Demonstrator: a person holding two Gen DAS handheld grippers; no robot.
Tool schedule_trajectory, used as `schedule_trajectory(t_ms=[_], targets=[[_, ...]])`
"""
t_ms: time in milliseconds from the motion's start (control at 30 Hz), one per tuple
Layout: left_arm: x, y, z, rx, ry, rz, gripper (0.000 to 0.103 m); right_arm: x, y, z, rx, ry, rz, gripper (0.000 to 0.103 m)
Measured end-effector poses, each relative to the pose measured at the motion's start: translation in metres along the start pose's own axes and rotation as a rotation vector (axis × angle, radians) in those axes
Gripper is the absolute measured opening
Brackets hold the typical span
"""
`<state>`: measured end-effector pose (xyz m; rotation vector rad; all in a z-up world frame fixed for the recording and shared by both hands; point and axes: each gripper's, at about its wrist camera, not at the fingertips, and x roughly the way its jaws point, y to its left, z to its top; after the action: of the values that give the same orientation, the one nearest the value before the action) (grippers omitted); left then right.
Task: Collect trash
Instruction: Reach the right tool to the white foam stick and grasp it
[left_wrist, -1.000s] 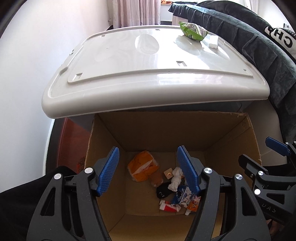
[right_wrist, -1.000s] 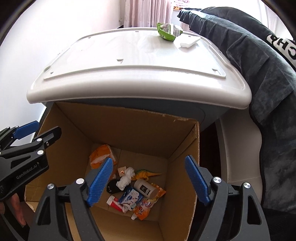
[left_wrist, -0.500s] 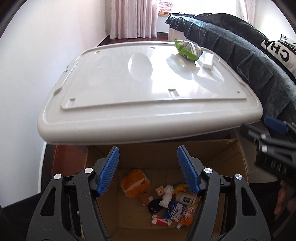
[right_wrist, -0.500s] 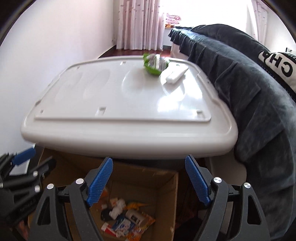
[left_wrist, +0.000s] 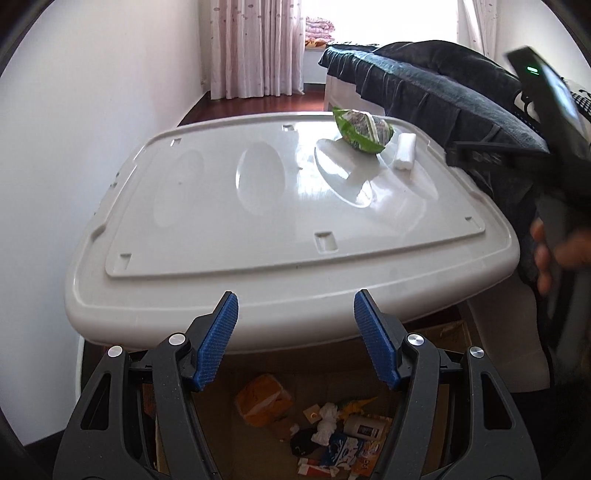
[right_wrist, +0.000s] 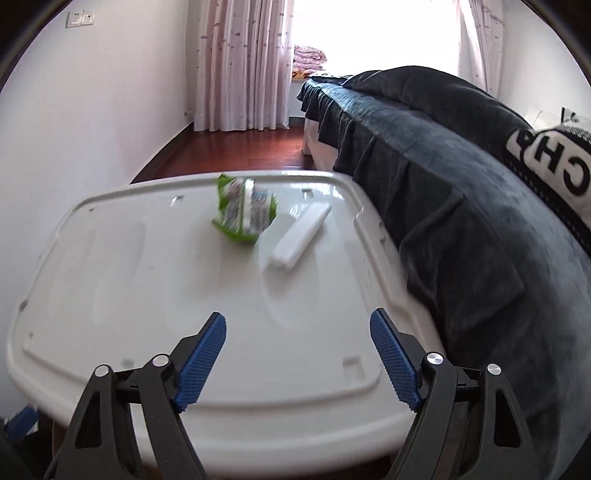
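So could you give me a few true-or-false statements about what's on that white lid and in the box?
1. A green wrapper lies on the white lid. True.
2. The white roll sits inside the cardboard box. False: it lies on the lid, beside the wrapper.
3. The box holds trash. True.
4. The left gripper holds the wrapper. False: nothing is between its fingers.
5. The right gripper is empty. True, its jaws closing.

White plastic lid (left_wrist: 258, 221) works as the tabletop w/ just 2 things on it at the far right: crumpled green snack bag (left_wrist: 364, 129) and a white roll (left_wrist: 405, 151) right beside it.
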<state>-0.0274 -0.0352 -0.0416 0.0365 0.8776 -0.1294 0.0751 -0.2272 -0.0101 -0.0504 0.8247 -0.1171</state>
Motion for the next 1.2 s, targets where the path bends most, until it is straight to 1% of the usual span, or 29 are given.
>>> schedule_trajectory(t_ms=[167,267,433,533,667,733,767,833,900,933,1000,1100,1200], targets=[[0.001,0.000,0.011,0.005,-0.026,-0.003,0.064,0.050,-0.002,0.037,-0.006,0.023,-0.047,0.076],[0.002,0.004,0.013,0.000,-0.032,-0.004,0.064,0.082,0.000,0.050,-0.010,0.066,-0.057,0.076],[0.007,0.010,0.014,-0.020,-0.021,-0.010,0.064,0.120,0.011,0.057,-0.054,0.124,-0.079,0.076],[0.008,0.014,0.014,-0.033,-0.018,-0.015,0.064,0.134,0.017,0.058,-0.074,0.146,-0.090,0.076],[0.010,0.016,0.013,-0.042,-0.012,-0.022,0.064,0.150,0.018,0.062,-0.065,0.165,-0.095,0.076],[0.011,0.015,0.013,-0.042,-0.008,-0.024,0.064,0.160,0.019,0.064,-0.058,0.188,-0.090,0.072],[0.012,0.016,0.013,-0.044,-0.006,-0.024,0.064,0.166,0.020,0.065,-0.056,0.203,-0.088,0.065],[0.013,0.016,0.012,-0.047,-0.002,-0.025,0.064,0.169,0.018,0.066,-0.039,0.204,-0.090,0.063],[0.014,0.018,0.012,-0.052,-0.001,-0.027,0.064,0.169,0.017,0.066,-0.031,0.207,-0.081,0.048],[0.015,0.018,0.013,-0.054,0.000,-0.028,0.064,0.169,0.017,0.066,-0.028,0.209,-0.076,0.048],[0.016,0.019,0.012,-0.058,0.004,-0.031,0.064,0.167,0.017,0.065,-0.033,0.201,-0.080,0.042],[0.017,0.018,0.013,-0.058,0.008,-0.033,0.064,0.159,0.017,0.058,-0.036,0.189,-0.064,0.036],[0.017,0.015,0.015,-0.053,0.006,-0.033,0.064,0.143,0.013,0.049,-0.022,0.171,-0.032,0.035]])
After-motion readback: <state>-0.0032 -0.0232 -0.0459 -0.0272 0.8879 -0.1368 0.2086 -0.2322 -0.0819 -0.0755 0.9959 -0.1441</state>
